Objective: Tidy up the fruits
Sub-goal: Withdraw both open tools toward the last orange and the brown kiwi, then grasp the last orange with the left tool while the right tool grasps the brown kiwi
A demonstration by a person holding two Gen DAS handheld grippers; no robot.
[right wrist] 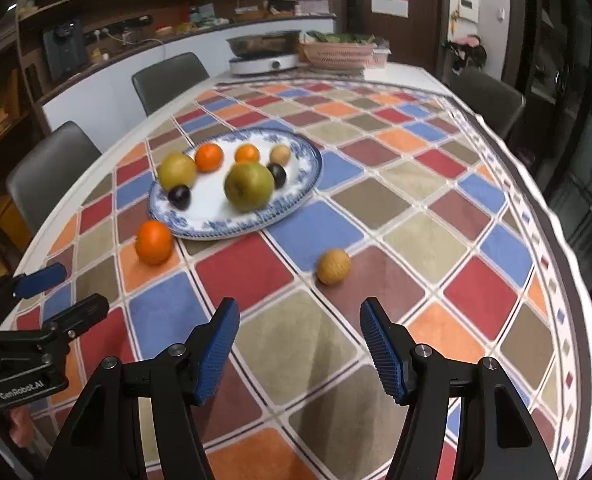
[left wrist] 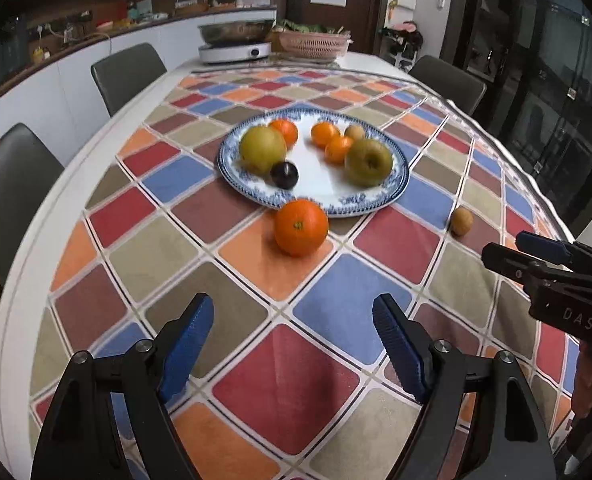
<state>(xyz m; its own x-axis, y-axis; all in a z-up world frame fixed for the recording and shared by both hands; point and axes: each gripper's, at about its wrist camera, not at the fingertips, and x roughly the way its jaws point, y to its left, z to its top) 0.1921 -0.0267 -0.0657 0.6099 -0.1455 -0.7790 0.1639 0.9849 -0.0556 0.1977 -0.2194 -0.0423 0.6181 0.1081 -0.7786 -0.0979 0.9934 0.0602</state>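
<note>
Left tool point(left wrist: 293, 344): hovering wide open, empty, large orange point(left wrist: 301, 227) lying ahead beside plate point(left wrist: 400, 184).
Right tool point(right wrist: 300, 344): gaping, empty, small tan fruit point(right wrist: 333, 266) sitting just ahead on tabletop point(right wrist: 428, 240).

Right gripper point(left wrist: 536, 258) was cut off by the left-wrist frame's right edge; jaw gap couldn't be judged there. Left gripper point(right wrist: 55, 292) ran off the right-wrist frame's left edge. Second plum point(right wrist: 276, 175) sat partly hidden behind the big pear point(right wrist: 249, 186), unseen in left view. Plate point(left wrist: 392, 196) fruit was motion-blurred. Counter items point(left wrist: 135, 8) too small to ID.
</note>
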